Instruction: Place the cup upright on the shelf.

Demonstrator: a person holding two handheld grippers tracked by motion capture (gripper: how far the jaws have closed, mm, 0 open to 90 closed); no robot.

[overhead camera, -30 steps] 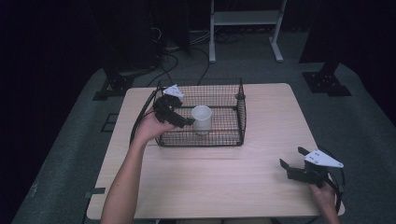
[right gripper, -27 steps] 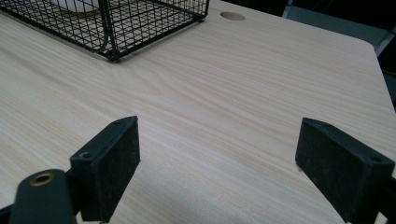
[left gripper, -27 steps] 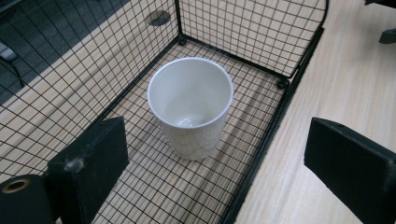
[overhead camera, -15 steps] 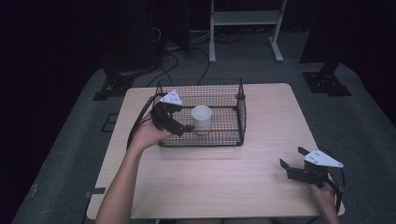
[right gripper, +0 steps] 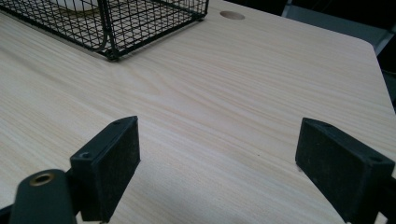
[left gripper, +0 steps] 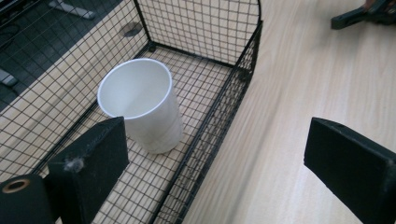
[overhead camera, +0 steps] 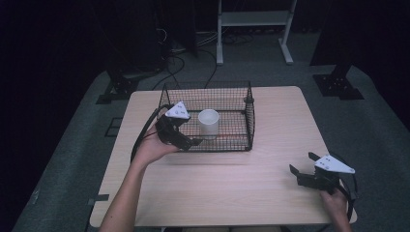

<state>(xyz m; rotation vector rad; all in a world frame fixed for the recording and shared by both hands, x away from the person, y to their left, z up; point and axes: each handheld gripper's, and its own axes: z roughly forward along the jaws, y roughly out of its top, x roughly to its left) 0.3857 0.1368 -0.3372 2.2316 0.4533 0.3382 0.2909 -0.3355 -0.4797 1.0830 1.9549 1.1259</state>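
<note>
Table [overhead camera: 270,193], pale wood, centre of high view. Basket [overhead camera: 244,104], black wire, upper middle of table. Cup [overhead camera: 209,122], white, upright, inside basket left of its centre; in left gripper view upper left [left gripper: 140,105], apart from both jaws. Left gripper [overhead camera: 186,140] at basket's lower-left corner, jaws spread wide, holding nothing. Right gripper [overhead camera: 302,166], lower right of table, well apart from basket, jaws wide, empty, over bare wood.

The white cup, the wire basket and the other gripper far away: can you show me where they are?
white cup [left gripper: 140,109]: left gripper view, on its side wall.
wire basket [left gripper: 224,100]: left gripper view, on its near wall.
right gripper [overhead camera: 300,166]: high view, between its fingertips.
</note>
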